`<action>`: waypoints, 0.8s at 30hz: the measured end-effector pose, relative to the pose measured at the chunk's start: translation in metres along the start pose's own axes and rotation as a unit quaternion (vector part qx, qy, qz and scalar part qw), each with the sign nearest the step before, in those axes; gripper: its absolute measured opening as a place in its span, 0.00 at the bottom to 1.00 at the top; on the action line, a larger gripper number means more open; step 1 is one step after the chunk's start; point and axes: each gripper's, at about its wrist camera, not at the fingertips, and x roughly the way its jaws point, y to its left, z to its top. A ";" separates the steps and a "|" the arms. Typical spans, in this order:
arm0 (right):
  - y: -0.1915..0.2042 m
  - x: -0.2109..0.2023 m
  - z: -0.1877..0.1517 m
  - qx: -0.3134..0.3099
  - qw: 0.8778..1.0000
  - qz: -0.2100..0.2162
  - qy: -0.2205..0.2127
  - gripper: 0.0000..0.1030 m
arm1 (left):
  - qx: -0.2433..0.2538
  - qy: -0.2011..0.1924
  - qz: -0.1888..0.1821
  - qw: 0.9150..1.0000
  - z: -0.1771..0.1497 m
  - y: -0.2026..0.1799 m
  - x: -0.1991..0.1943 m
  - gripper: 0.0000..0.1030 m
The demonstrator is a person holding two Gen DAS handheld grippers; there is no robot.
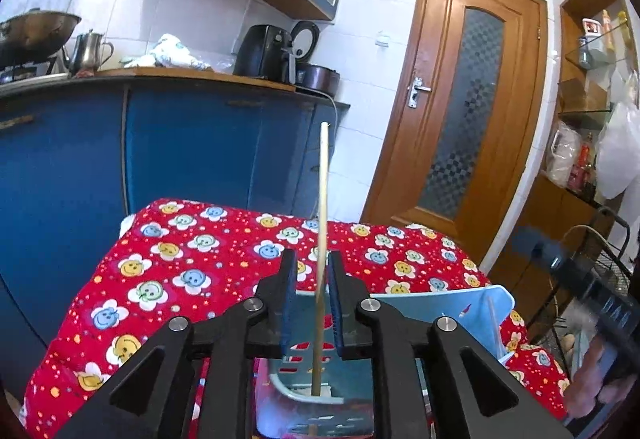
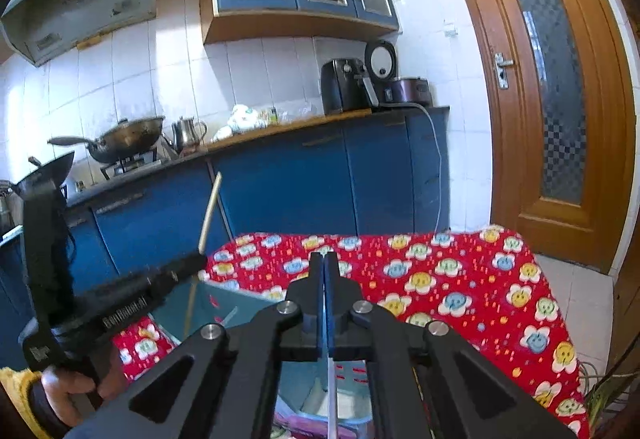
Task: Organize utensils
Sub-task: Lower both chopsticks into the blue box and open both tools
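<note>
My left gripper (image 1: pixel 313 259) has its jaws a little apart around an upright wooden chopstick (image 1: pixel 322 199), which stands with its lower end inside a light blue utensil holder (image 1: pixel 432 305); the pads do not clearly touch it. The same chopstick (image 2: pixel 210 213) and left gripper (image 2: pixel 176 271) show at the left of the right wrist view. My right gripper (image 2: pixel 324 259) is shut on a thin white stick (image 2: pixel 331 399) that hangs down from the jaws into the blue holder (image 2: pixel 228 303).
The holder stands on a table with a red flower-print cloth (image 1: pixel 180 279). Blue kitchen cabinets (image 1: pixel 180 143) with a counter, wok and kettle are behind. A wooden door (image 1: pixel 460 99) is at the right, and a wire rack (image 1: pixel 600 271) beside the table.
</note>
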 end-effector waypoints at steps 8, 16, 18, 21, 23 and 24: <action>-0.001 -0.006 0.036 0.010 0.999 -0.003 -0.053 0.02 | 0.001 0.002 -0.006 1.000 0.008 0.000 -0.001 0.29; -0.015 -0.002 0.027 0.033 0.999 -0.006 -0.003 0.02 | -0.012 0.028 -0.009 0.999 0.031 0.002 0.019 0.33; -0.019 0.001 0.019 0.036 0.999 -0.004 0.019 0.03 | -0.026 0.039 -0.010 0.999 0.034 0.006 0.026 0.33; -0.019 0.000 0.009 0.024 0.999 -0.006 0.042 0.08 | -0.039 0.048 -0.014 0.998 0.035 0.010 0.031 0.33; -0.018 -0.001 0.005 0.017 0.998 -0.005 0.053 0.12 | -0.042 0.056 -0.026 0.997 0.035 0.011 0.034 0.10; -0.016 -0.001 0.002 0.012 0.998 -0.003 0.060 0.15 | -0.039 0.062 -0.031 0.997 0.034 0.010 0.036 0.03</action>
